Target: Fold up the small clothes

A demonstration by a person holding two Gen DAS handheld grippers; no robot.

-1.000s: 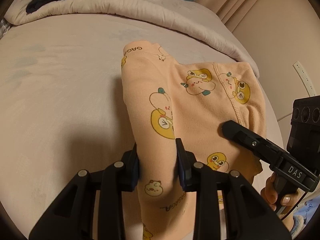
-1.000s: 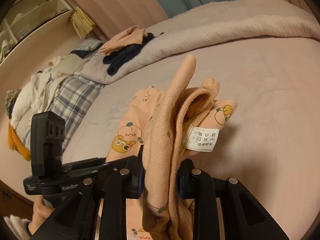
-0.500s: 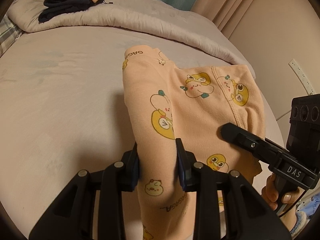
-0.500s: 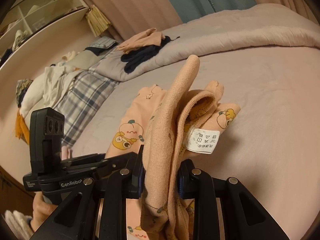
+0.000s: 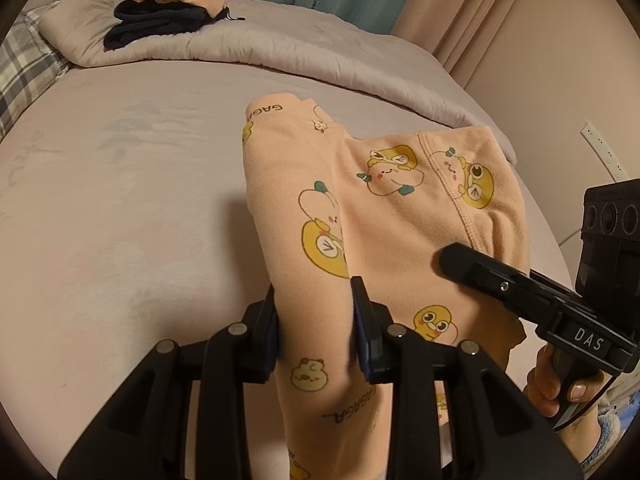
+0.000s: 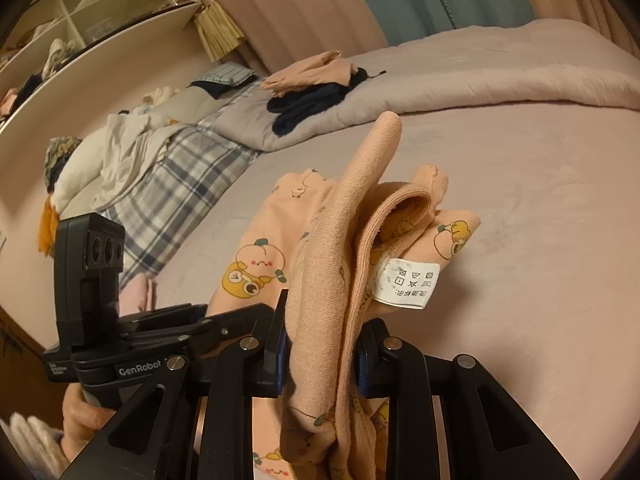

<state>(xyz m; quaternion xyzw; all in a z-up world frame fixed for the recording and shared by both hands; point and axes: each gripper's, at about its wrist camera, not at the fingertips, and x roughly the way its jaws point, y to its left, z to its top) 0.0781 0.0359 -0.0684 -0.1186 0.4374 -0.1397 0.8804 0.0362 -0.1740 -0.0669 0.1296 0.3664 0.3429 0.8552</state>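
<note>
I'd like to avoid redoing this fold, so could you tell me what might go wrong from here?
The right gripper pinches a thick bunch of the peach garment at the waistband; a layer could slip out. The left gripper holds only a narrow fold, so the fabric between them may sag and land creased on the bed.

Peach cartoon-print garment (image 5: 384, 216), bunched, lifted

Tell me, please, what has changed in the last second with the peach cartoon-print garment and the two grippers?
Both grippers have carried the peach cartoon-print garment a little further over the bed: more of the pillow end and the curtains shows in both views. Nothing was taken hold of or let go. The left gripper and the right gripper stay clamped on the cloth, and the white care label hangs as before.
</note>
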